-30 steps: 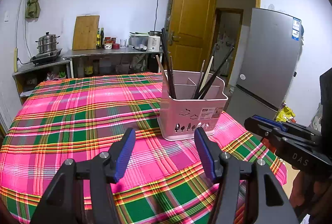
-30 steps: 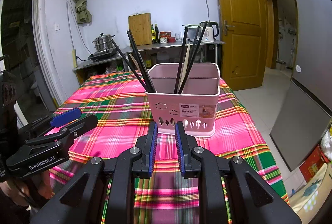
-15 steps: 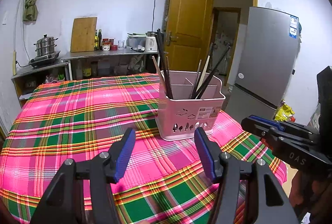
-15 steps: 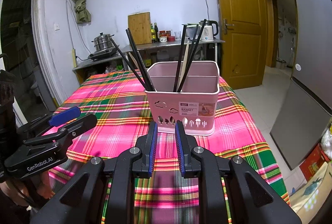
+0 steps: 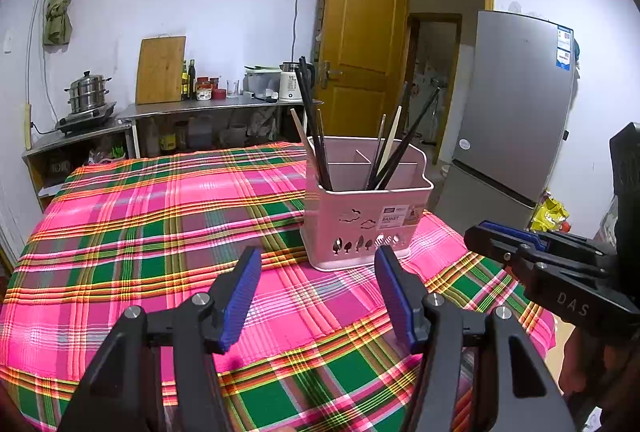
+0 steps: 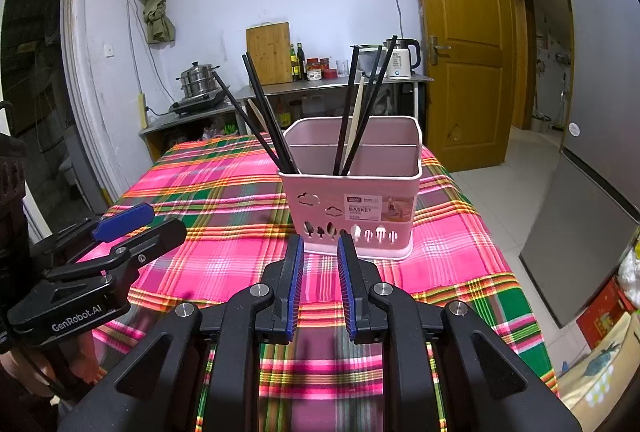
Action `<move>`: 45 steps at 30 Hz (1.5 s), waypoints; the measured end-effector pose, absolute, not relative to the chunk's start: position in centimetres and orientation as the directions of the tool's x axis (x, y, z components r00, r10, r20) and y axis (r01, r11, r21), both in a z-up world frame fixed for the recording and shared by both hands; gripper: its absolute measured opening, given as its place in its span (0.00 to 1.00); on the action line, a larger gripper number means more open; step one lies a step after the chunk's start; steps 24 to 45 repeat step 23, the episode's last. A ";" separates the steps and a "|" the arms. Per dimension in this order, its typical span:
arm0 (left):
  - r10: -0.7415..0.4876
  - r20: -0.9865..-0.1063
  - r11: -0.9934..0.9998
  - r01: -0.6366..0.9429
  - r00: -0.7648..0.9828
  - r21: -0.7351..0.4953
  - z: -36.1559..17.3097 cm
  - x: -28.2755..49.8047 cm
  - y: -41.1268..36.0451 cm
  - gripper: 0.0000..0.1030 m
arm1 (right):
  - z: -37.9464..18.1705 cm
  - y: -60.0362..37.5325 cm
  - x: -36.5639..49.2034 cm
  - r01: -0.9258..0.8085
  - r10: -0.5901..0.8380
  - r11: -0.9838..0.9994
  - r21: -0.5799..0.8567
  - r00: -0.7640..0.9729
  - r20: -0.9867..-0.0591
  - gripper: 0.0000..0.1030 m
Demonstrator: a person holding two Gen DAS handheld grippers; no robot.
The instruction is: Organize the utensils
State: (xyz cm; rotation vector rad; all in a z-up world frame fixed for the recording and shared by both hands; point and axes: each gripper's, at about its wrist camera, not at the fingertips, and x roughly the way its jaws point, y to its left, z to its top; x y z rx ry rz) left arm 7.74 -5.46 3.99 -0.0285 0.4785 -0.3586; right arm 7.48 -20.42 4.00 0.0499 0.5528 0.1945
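Observation:
A pink utensil basket [image 5: 366,216] stands on the plaid tablecloth; it also shows in the right wrist view [image 6: 352,200]. Several black and pale chopsticks [image 6: 272,120] stand in its compartments, leaning outward. My left gripper [image 5: 316,268] is open and empty, hovering over the cloth just in front of the basket. My right gripper [image 6: 319,252] has its blue pads a narrow gap apart with nothing between them, just in front of the basket's base. Each gripper shows from the side in the other's view.
The table [image 5: 120,232] carries a pink, green and orange plaid cloth. A steel shelf with a cutting board [image 5: 160,70], bottles, kettle and steamer pot [image 5: 86,96] stands behind. A wooden door [image 5: 360,40] and a grey fridge [image 5: 516,104] are at the right.
Both grippers have drawn back slightly from the basket, which looks a little smaller. Jaw openings are unchanged.

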 end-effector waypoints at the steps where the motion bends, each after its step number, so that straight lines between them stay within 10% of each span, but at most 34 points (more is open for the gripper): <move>1: -0.345 -0.445 0.937 0.332 0.826 -0.110 4.0 7.7 -5.5 0.59 | 3.9 -20.5 7.5 -0.169 0.196 0.981 0.099 0.833 -0.517 0.17; 45: -0.348 -0.463 0.935 0.334 0.815 -0.117 3.5 7.8 -5.7 0.59 | 3.5 -20.8 7.3 -0.166 0.192 0.981 0.096 0.832 -0.521 0.17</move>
